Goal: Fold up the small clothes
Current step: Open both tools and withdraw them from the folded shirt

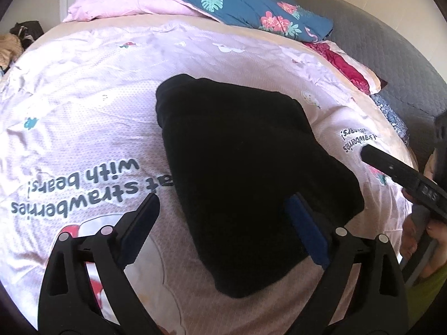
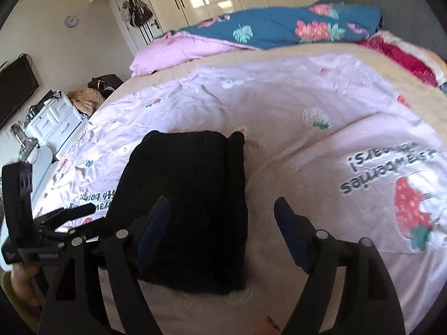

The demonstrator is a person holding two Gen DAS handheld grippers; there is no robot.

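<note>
From the left wrist, the left gripper (image 1: 223, 203) stands wide apart, empty, over the black garment (image 1: 245, 173) lying folded on the bed (image 1: 83, 111).

From the right wrist, the right gripper (image 2: 223, 209) is also apart, holding nothing. The fold looks finished, though its dark layers barely show; withdraw both cleanly without snagging an edge.

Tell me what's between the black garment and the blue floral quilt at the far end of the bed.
Only bare pink printed sheet, both views; nothing sits between the black garment and the quilt.
</note>
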